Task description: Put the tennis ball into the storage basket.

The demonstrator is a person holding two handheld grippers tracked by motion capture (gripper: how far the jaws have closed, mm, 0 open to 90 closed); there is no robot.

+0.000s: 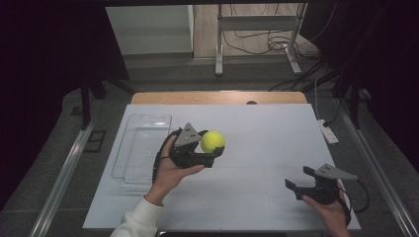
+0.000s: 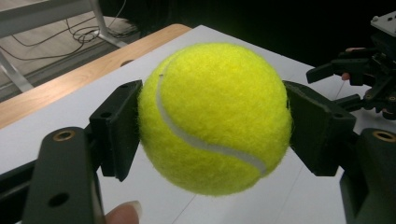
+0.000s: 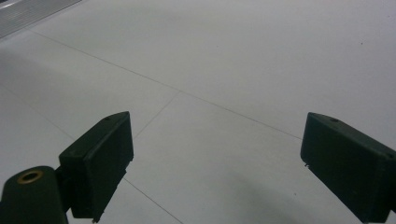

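Note:
A yellow tennis ball [image 1: 212,141] hangs above the white table top [image 1: 267,133], left of its middle. My left gripper [image 1: 211,146] is shut on it. In the left gripper view both black pads press the sides of the tennis ball [image 2: 215,116], and a fingertip shows at the bottom edge. My right gripper [image 1: 299,178] rests low at the table's front right, held in a hand, its jaws wide apart. The right gripper [image 3: 215,163] has only bare white table between its pads. The right gripper [image 2: 345,81] also shows far off in the left gripper view.
A clear plastic tray [image 1: 141,148] lies on the table's left side, just left of my left hand. A wooden strip [image 1: 217,97] runs along the far edge. A white power strip [image 1: 328,131] lies off the right edge. Metal stand legs [image 1: 257,44] and cables are beyond.

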